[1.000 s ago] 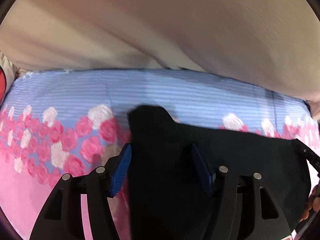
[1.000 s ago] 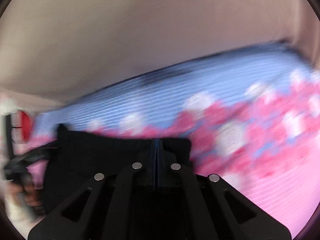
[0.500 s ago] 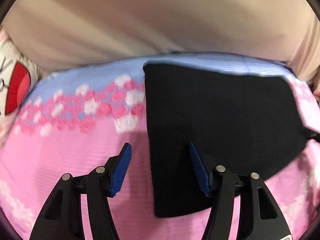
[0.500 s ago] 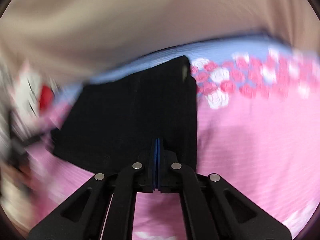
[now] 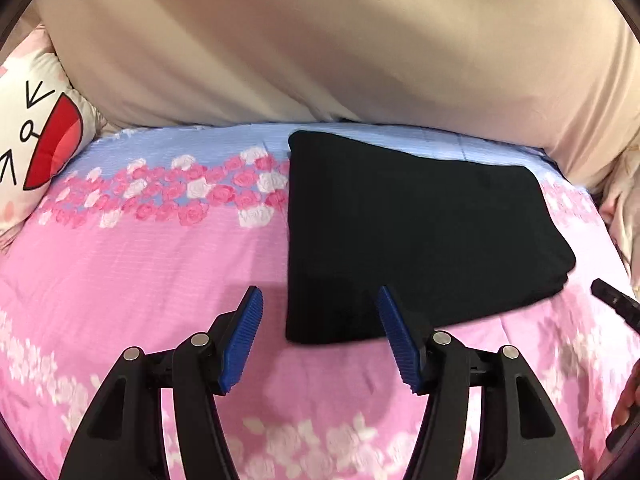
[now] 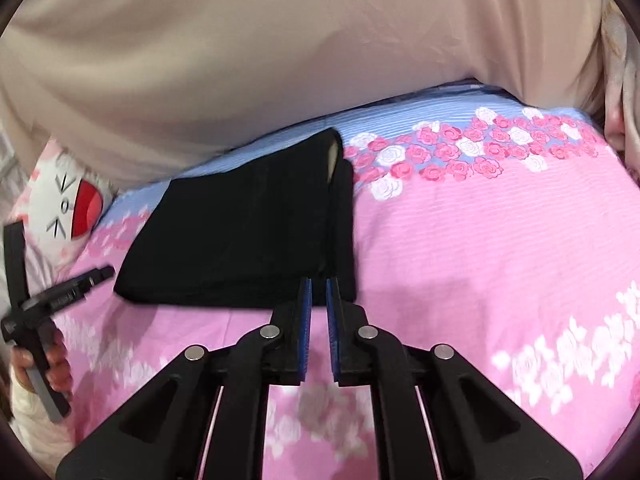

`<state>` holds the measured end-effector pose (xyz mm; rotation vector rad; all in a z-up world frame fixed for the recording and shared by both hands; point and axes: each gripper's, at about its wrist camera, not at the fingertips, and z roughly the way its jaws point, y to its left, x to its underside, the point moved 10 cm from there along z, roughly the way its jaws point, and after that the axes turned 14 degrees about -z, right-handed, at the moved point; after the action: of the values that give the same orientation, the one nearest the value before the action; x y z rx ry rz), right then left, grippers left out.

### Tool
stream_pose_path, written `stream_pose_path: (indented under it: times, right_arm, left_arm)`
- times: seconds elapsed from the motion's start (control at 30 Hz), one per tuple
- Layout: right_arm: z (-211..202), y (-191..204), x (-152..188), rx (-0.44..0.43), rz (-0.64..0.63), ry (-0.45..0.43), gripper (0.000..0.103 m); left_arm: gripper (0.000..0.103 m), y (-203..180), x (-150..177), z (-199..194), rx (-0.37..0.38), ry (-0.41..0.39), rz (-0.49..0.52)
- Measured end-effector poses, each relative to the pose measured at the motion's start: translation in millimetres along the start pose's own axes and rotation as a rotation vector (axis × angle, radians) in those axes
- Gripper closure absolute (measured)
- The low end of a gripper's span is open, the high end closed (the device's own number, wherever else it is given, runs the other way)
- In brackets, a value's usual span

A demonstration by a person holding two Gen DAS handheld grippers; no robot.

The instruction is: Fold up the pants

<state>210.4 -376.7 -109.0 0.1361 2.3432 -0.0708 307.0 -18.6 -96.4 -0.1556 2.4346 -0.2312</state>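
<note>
The bedspread (image 5: 140,264), pink with a band of roses and a blue strip at its far edge, fills both views, with a beige cover (image 5: 320,40) banked up beyond it and a printed pillow (image 5: 36,140) off to the far left of the left gripper. On it lie the pants (image 5: 408,232), a flat black rectangle of several layers just ahead of both tools; seen from the right wrist, the pants (image 6: 248,232) sit ahead and to the left. By the look of it the folding is done or nearly so, with at most a last tidy or one more fold left. The left gripper (image 5: 320,336) hangs above the near left corner of the pants, pointing down and forward, jaws about half apart and empty. The right gripper (image 6: 318,312) hovers over the near right edge, its jaws having just been opening to a narrow slit with nothing between them. In the right view a hand (image 6: 56,364) grips the left tool's handle.
</note>
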Motion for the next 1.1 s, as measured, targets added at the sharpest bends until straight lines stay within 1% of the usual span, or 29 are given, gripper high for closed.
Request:
stream_pose_path:
  times: [0.1,0.13,0.23,0.27,0.3,0.33,0.37,0.43,0.47,0.5,0.57,0.6,0.67,0.73,0.8,0.83,0.87,0.97,1.03,1.1]
  right_arm:
    - [19,6,9,0.128,-0.116,0.065,0.094]
    - [25,7,11,0.138,-0.131,0.075,0.094]
    - [39,8,11,0.092,-0.136,0.102,0.094]
    - [47,5,11,0.092,-0.136,0.11,0.094]
    - [51,2,11,0.099,-0.127,0.118,0.097]
    - [55,-3,11,0.094,-0.109,0.123,0.098]
    - [59,-8,12,0.076,-0.083,0.121,0.098]
    - [63,-20,15,0.025,0.004,0.102,0.103]
    - [62,-25,17,0.031,0.026,0.097,0.103]
    - [61,-27,18,0.019,0.049,0.092,0.103]
    - [59,-26,18,0.013,0.06,0.092,0.103]
    - [54,-24,19,0.003,0.067,0.096,0.103]
    - [39,-21,19,-0.021,0.099,0.071,0.097]
    - [15,-15,20,-0.026,0.117,0.029,0.095]
    - [-5,-5,22,-0.031,0.126,0.004,0.095]
    - [-11,2,24,-0.038,0.125,0.0,0.095]
    - [-17,8,25,-0.044,0.12,-0.005,0.095]
    - [-34,30,27,-0.028,0.086,-0.019,0.095]
    - [-40,40,26,-0.033,0.075,-0.031,0.095]
    - [-47,49,26,-0.02,0.058,-0.037,0.095]
  left_arm:
    - [0.044,0,26,26,-0.058,0.087,0.037]
    - [0.044,1,30,30,-0.061,0.094,0.033]
    - [0.044,8,32,42,-0.114,0.088,0.037]
    - [0.042,12,31,47,-0.12,0.093,0.032]
    - [0.042,14,29,51,-0.102,0.099,0.009]
    - [0.04,16,25,53,-0.098,0.099,0.002]
    - [0.038,18,23,55,-0.097,0.101,-0.002]
    - [0.035,22,19,57,-0.091,0.094,-0.017]
    - [0.034,22,18,58,-0.09,0.087,-0.013]
    - [0.034,22,18,58,-0.094,0.079,-0.007]
    - [0.035,20,19,56,-0.109,0.063,0.001]
    - [0.037,19,20,54,-0.111,0.068,0.005]
    - [0.039,14,22,37,-0.115,0.065,0.013]
    - [0.038,6,23,10,-0.127,0.012,0.043]
    - [0.034,-4,25,-12,-0.144,-0.028,0.072]
    - [0.029,-10,27,-24,-0.149,-0.048,0.082]
    - [0.028,-16,29,-34,-0.142,-0.062,0.089]
    - [0.028,-32,35,-55,-0.143,-0.092,0.111]
    - [0.028,-37,37,-63,-0.149,-0.106,0.119]
    - [0.028,-39,39,-68,-0.147,-0.107,0.115]
